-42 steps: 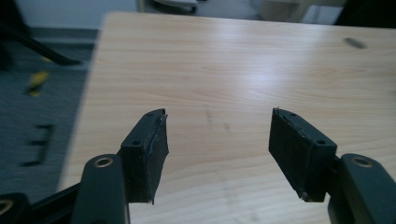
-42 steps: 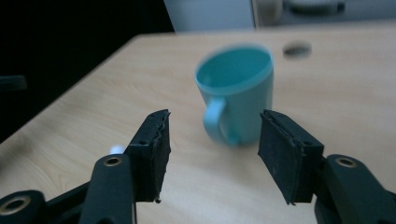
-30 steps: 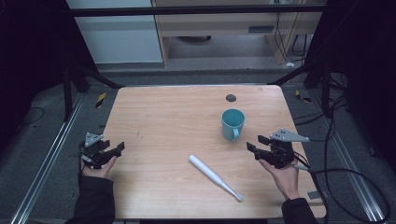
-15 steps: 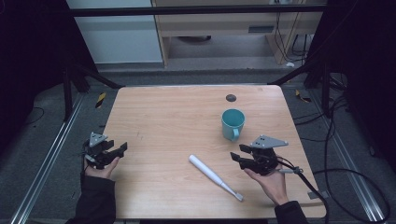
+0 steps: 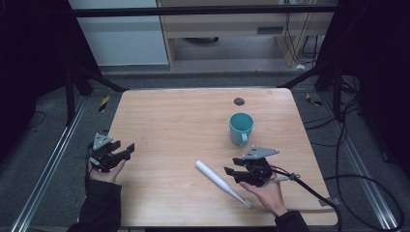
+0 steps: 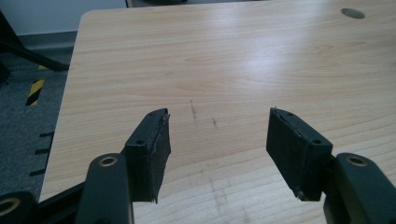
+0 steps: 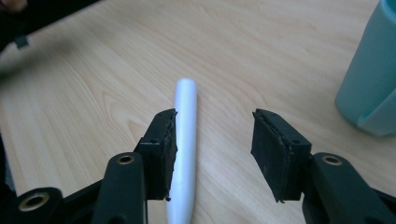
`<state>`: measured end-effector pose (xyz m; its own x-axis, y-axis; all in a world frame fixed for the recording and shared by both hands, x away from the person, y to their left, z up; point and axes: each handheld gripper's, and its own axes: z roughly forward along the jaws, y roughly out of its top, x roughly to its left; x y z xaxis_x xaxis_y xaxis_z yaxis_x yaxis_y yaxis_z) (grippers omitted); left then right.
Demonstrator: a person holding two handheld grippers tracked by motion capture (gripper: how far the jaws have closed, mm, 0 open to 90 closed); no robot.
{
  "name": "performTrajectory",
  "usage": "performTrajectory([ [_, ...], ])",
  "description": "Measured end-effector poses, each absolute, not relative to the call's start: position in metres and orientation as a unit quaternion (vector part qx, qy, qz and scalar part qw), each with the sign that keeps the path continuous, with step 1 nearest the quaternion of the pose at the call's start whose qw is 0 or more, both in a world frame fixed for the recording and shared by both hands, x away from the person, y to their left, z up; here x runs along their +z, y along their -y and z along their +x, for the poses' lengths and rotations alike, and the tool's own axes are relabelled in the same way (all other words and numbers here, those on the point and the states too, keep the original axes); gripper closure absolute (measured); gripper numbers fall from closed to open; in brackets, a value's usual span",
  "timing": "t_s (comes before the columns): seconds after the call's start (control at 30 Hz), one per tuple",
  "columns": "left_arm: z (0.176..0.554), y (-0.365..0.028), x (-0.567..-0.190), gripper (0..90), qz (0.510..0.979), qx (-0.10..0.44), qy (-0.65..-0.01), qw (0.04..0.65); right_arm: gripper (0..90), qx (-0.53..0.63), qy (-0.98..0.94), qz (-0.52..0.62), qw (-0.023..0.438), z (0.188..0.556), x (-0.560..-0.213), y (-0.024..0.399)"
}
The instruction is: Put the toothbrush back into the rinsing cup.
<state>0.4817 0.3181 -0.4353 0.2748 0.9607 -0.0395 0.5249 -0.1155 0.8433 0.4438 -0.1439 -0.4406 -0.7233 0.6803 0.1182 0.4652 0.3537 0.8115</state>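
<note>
A white toothbrush (image 5: 221, 182) lies flat near the front middle of the wooden table (image 5: 174, 121), its thick handle end pointing back left. In the right gripper view the toothbrush handle (image 7: 183, 140) lies between the jaws, close against the left one. My right gripper (image 5: 233, 169) is open just right of the handle. A teal mug (image 5: 241, 128) stands upright behind it, and the mug (image 7: 373, 84) fills the right edge of the right gripper view. My left gripper (image 5: 126, 149) is open at the table's left edge with bare wood between its jaws.
A small dark round hole (image 5: 239, 101) sits in the tabletop behind the mug. A black cable (image 5: 314, 193) trails from the right gripper off the front right corner. Metal frame rails (image 5: 48, 159) run along the floor on both sides.
My right gripper has moved left and forward, from beside the mug to the toothbrush handle. The left gripper has drifted slightly right along the table's edge.
</note>
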Motion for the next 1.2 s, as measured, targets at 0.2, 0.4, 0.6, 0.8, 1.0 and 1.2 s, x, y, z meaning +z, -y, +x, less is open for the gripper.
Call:
performTrajectory([
  [0.2, 0.485, -0.320, -0.443, 39.9, 0.698, 0.276, -0.542, 0.377, 51.1, 0.430, -0.824, 0.352, 0.114, 0.447, -0.449, 0.138],
  [0.4, 0.485, -0.317, -0.444, 41.4, 0.702, 0.276, -0.539, 0.375, 55.4, 0.420, -0.834, 0.343, 0.100, 0.444, -0.456, 0.132],
  [0.6, 0.483, -0.315, -0.445, 41.9, 0.705, 0.275, -0.536, 0.374, 59.3, 0.411, -0.842, 0.336, 0.097, 0.439, -0.457, 0.131],
  [0.8, 0.482, -0.315, -0.444, 42.0, 0.707, 0.273, -0.533, 0.375, 62.5, 0.396, -0.853, 0.329, 0.089, 0.430, -0.458, 0.132],
  [1.0, 0.482, -0.314, -0.446, 42.2, 0.711, 0.268, -0.532, 0.373, 64.0, 0.373, -0.861, 0.333, 0.091, 0.419, -0.461, 0.137],
  [1.2, 0.481, -0.313, -0.446, 42.2, 0.711, 0.267, -0.532, 0.375, 66.1, 0.361, -0.866, 0.333, 0.093, 0.412, -0.462, 0.137],
])
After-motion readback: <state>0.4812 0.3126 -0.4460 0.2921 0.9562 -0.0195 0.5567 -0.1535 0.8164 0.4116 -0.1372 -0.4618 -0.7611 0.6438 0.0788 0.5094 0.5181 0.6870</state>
